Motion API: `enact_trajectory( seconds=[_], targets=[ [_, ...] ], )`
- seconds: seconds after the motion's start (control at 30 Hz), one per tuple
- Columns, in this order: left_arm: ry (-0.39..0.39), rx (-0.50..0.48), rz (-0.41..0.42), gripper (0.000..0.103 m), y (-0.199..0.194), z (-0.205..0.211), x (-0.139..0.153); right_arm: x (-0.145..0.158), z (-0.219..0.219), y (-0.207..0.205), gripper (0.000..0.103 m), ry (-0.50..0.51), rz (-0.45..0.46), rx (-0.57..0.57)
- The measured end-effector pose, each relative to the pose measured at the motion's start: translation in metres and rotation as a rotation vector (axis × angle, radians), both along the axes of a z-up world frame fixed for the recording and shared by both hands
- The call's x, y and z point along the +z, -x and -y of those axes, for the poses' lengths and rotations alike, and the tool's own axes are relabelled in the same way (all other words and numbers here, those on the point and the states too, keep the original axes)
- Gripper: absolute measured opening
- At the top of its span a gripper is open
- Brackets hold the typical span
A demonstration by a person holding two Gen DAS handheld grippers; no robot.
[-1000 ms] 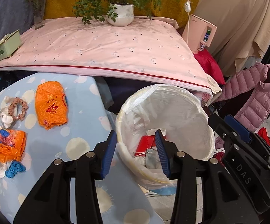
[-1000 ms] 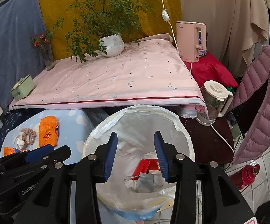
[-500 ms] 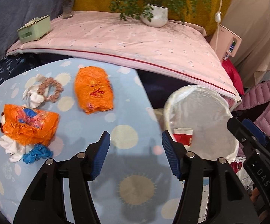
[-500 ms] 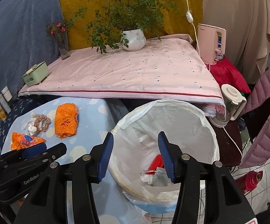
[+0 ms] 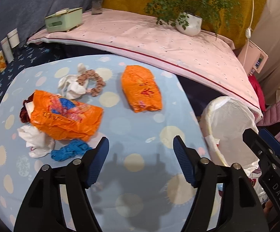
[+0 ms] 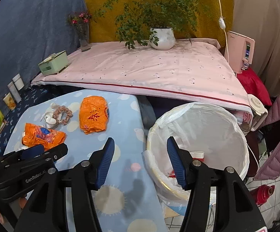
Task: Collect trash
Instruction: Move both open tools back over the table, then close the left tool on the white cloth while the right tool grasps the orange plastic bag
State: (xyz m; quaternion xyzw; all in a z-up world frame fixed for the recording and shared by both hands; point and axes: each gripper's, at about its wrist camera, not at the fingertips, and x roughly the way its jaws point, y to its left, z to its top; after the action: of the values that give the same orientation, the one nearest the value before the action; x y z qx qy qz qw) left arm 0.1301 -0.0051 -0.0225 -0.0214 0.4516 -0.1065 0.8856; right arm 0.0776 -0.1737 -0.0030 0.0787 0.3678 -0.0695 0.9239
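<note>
Looking down the left gripper [image 5: 140, 150], I saw its jaws apart and opening, with only the bare blue spotted cloth of the bench [image 5: 132, 119] between them. Just beyond the left jaw lay a crumpled orange plastic bag [image 5: 66, 118], with a blue knotted scrap [image 5: 70, 149] touching its near edge and almost at the jaw tip. White tissue wads [image 5: 36, 142] sat further left of that jaw. Ahead of the jaws and well clear of them lay a second, folded orange bag [image 5: 141, 90], and left of it a beige scrunchie [image 5: 93, 84] resting against more white tissue [image 5: 72, 88]. Off to the right of the right jaw stood the lined trash bin [image 5: 228, 123], beside the bench edge.

The right gripper [image 6: 140, 150] also had its jaws apart and opening, gripping nothing. Its left jaw hung over the bench cloth [image 6: 120, 116] and its right jaw over the rim of the bin [image 6: 197, 127], where red and white scraps [image 6: 197, 154] lay behind that jaw tip. The folded orange bag [image 6: 93, 115] sat ahead and left of these jaws; the crumpled one [image 6: 43, 135] lay further left, just beyond the other gripper's tip.
</note>
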Motion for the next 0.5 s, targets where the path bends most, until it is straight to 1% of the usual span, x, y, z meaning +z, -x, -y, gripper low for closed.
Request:
enact_trajectory(
  seconds=[0.13,0.5],
  targets=[
    [-0.005,0.046,-0.007,0.069,0.0,-0.026,-0.004,-0.004,-0.023,-0.005,0.055,-0.003,-0.014,0.043],
    [-0.032,0.188,-0.037,0.07,-0.002,-0.105,-0.021,-0.017,-0.092,-0.021,0.055,0.003,-0.051,0.175]
  ],
)
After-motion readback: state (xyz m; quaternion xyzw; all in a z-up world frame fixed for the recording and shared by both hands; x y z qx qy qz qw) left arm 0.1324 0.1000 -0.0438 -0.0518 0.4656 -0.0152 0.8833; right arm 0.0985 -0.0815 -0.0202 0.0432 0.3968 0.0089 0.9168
